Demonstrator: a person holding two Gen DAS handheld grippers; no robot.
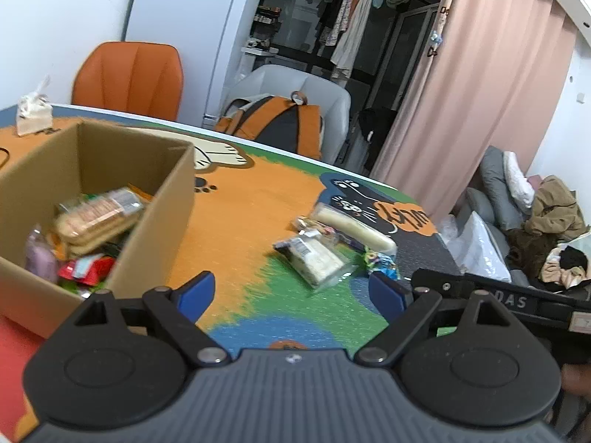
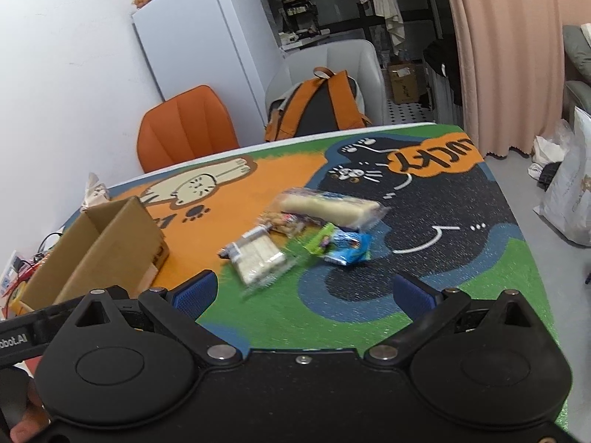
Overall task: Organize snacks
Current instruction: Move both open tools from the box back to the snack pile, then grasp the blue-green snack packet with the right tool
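The setting is a lived-in home, a combined dining and living room. A table covered by a colourful cartoon-cat mat (image 2: 461, 221) stands beside an orange padded chair (image 2: 186, 125), a white refrigerator (image 2: 207, 33) and a pink floor-length curtain (image 1: 480, 85). Garments hang on a dark clothes rack (image 1: 347, 18), and a grey sofa piled with clothing (image 1: 517, 214) occupies the far side.

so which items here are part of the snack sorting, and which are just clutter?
Job: cardboard box; wafer pack; long cream bar; blue packet; nut pack.
Clutter: tissue pack; backpack; orange chair.
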